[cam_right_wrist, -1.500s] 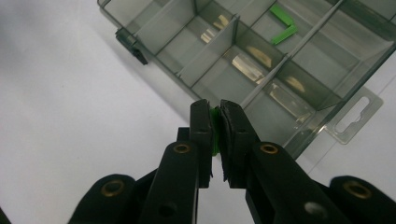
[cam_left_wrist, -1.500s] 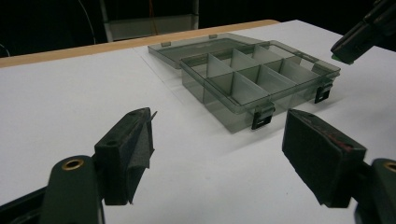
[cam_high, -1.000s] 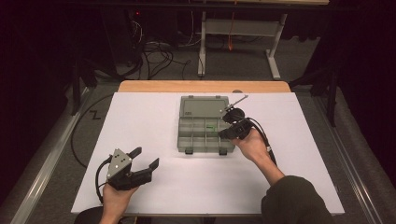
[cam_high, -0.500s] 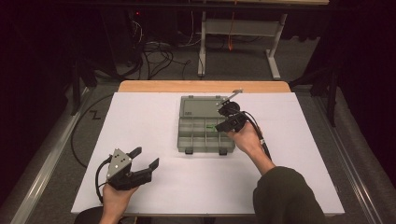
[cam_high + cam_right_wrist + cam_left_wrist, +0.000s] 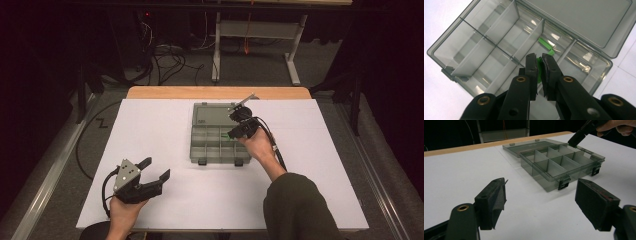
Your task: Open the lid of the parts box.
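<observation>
A small green piece (image 5: 539,68) is clamped between the jaws of the right hand-held gripper (image 5: 539,61), which are pressed together on it. It is held just above the open grey box (image 5: 220,137) near the far middle of the worktop (image 5: 150,130). The box has many little compartments, and its lid (image 5: 212,113) is laid flat behind it. In the right gripper view, another green piece (image 5: 545,44) is seen lying already in a compartment near the lid side. So the step in hand is judged to be putting green pieces into the box.

The left hand-held gripper (image 5: 150,176) is held low at the near left of the worktop, well apart from the box. Its jaws are spread wide and nothing is between them.

Next, the held piece probably needs to be lowered into a compartment, likely beside the other green one. Then the jaws must be opened so it drops in. Care is needed so the thin walls are not bumped.
</observation>
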